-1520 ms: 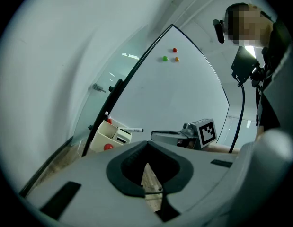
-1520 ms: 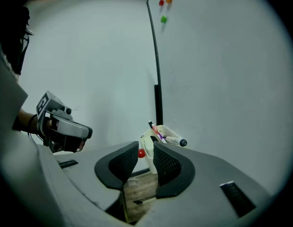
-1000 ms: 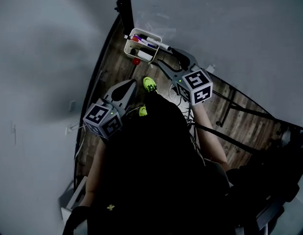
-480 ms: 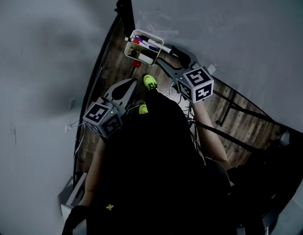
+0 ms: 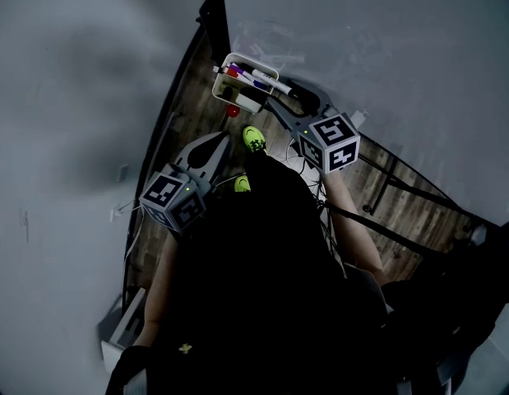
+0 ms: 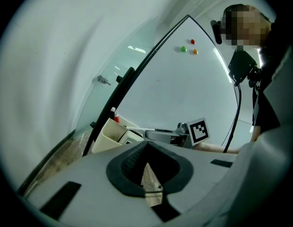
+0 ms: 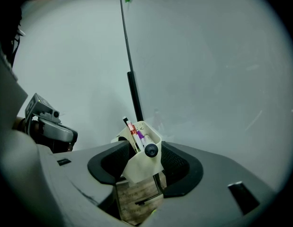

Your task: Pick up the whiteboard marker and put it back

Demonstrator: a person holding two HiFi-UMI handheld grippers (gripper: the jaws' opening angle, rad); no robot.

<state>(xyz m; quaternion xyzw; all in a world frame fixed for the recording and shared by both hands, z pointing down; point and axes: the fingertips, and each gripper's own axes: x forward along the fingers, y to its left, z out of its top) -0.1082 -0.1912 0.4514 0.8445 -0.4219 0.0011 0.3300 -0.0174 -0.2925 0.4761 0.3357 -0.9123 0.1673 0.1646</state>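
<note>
The whiteboard marker [image 7: 151,150] looks light, stiff and smooth-barrelled, so it may roll or slip; mid-barrel, clear of the cap, seems the best hold; it lies across the top of the cream holder [image 7: 137,169] by the whiteboard [image 7: 208,79], black end towards the right gripper [image 7: 145,156]; its jaws stand spread either side without touching it, having just narrowed slightly; the left gripper [image 6: 146,146] is pressed together, empty.
</note>
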